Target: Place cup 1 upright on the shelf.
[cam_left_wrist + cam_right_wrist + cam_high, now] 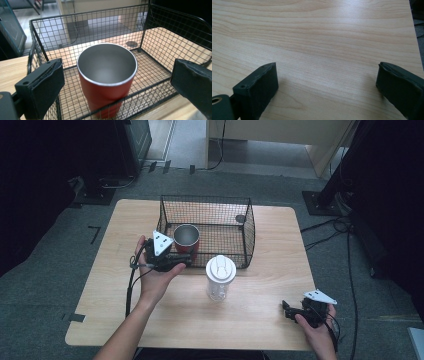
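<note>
One red steel-lined tumbler [107,77] stands inside one black wire basket [160,42], between the spread jaws of the left gripper [117,82]. Right gripper [327,87] rests spread over bare table [317,37]. One white-lidded bottle [220,277] stands nearby.

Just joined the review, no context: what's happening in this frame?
A person works at a wooden table with a gripper in each hand. The left gripper sits at the front edge of a black wire basket, its jaws open on either side of a red cup that stands upright inside the basket; they do not touch it. The right gripper rests open over bare table near the right corner. A clear bottle with a white lid stands just in front of the basket.
</note>
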A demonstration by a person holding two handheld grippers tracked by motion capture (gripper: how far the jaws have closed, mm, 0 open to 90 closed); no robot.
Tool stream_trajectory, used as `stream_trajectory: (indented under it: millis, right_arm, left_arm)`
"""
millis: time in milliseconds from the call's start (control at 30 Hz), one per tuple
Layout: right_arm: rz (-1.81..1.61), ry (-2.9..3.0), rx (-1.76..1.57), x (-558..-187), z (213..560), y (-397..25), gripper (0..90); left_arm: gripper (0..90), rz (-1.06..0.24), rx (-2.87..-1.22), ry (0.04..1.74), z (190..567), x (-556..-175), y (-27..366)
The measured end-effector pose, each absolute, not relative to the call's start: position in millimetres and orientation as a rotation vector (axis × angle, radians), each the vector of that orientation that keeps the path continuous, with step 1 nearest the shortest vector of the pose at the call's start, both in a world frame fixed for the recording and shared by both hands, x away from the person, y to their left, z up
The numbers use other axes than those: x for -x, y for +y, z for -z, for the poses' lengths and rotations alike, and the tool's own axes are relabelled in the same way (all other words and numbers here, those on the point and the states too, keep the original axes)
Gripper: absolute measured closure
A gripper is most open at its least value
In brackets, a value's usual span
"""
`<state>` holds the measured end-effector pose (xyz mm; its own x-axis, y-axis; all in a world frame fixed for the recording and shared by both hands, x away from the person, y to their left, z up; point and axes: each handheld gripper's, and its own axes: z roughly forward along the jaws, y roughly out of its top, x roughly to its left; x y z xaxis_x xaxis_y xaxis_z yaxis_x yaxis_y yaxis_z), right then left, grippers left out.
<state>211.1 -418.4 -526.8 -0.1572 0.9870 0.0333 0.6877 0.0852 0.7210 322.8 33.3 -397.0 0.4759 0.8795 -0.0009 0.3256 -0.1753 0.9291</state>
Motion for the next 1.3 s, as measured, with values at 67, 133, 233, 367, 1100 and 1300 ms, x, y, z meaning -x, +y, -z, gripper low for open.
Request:
stream_trajectory:
  millis: [67, 133, 233, 367, 1100, 1300]
  right_arm:
    - [-0.840, 1.902, -1.641, -211.2, 526.9, -418.6, 3.8]
    - [-0.840, 1.901, -1.642, -211.2, 526.9, -418.4, 3.8]
    - [-0.839, 1.903, -1.642, -211.1, 526.9, -418.4, 3.8]
    - [-0.839, 1.908, -1.636, -211.3, 526.9, -418.5, 3.7]
    - [-0.837, 1.909, -1.636, -211.3, 526.9, -418.3, 3.6]
    - [-0.840, 1.909, -1.637, -211.4, 526.9, -418.5, 3.6]
  left_arm:
    - [0.0, -0.700, -1.720, 1.028, 396.9, -316.7, 37.8]
    - [0.0, -0.705, -1.708, 1.022, 396.6, -310.8, 41.6]
    - [0.0, -0.711, -1.702, 1.014, 398.2, -302.9, 47.7]
    - [0.0, -0.724, -1.705, 1.015, 406.5, -293.3, 55.3]
    - [0.0, -0.714, -1.729, 1.103, 456.3, -253.9, 108.0]
    - [0.0, -0.712, -1.775, 1.158, 482.3, -244.8, 124.4]
